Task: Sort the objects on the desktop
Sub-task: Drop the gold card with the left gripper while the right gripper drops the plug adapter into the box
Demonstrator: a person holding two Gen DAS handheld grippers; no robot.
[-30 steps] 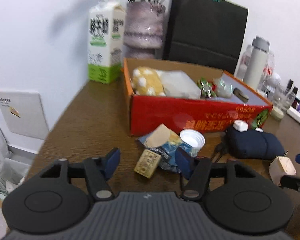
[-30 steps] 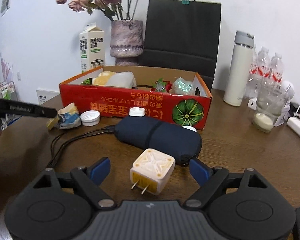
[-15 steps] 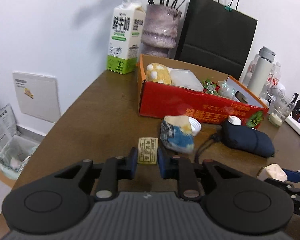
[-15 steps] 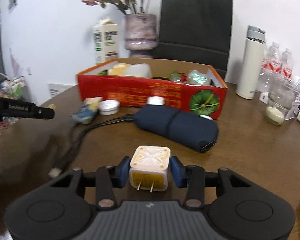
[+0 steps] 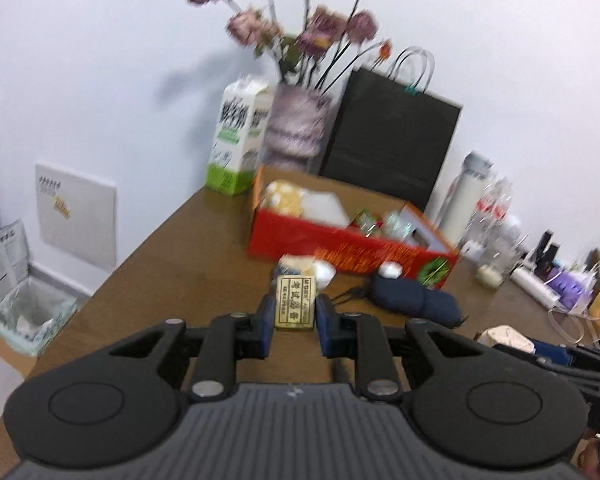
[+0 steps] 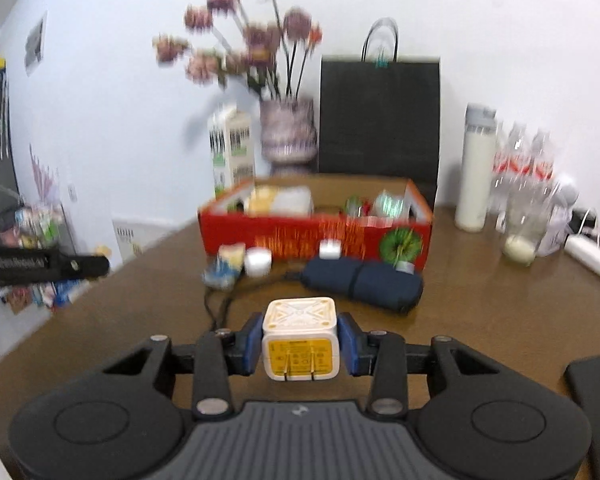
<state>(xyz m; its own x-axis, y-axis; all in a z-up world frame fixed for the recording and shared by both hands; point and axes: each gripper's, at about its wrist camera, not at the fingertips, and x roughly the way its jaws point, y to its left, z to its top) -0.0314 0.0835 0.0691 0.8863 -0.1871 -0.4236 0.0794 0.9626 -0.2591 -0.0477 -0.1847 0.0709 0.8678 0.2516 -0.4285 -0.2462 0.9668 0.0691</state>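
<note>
One red cardboard box [image 6: 316, 236], open-topped and printed with a green melon, sits on the brown table [image 6: 480, 304]. The right gripper [image 6: 300, 344] clamps one white cube charger [image 6: 300, 340], yellow-faced with two prongs, above the table. The left gripper [image 5: 295, 320] pinches one small tan printed box [image 5: 295, 306], also lifted.

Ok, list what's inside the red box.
Inside the red box: a yellow spotted item, a pale translucent packet, green-and-red wrappers and something shiny. Blur hides their identity; the front wall covers whatever lies lower down.
</note>
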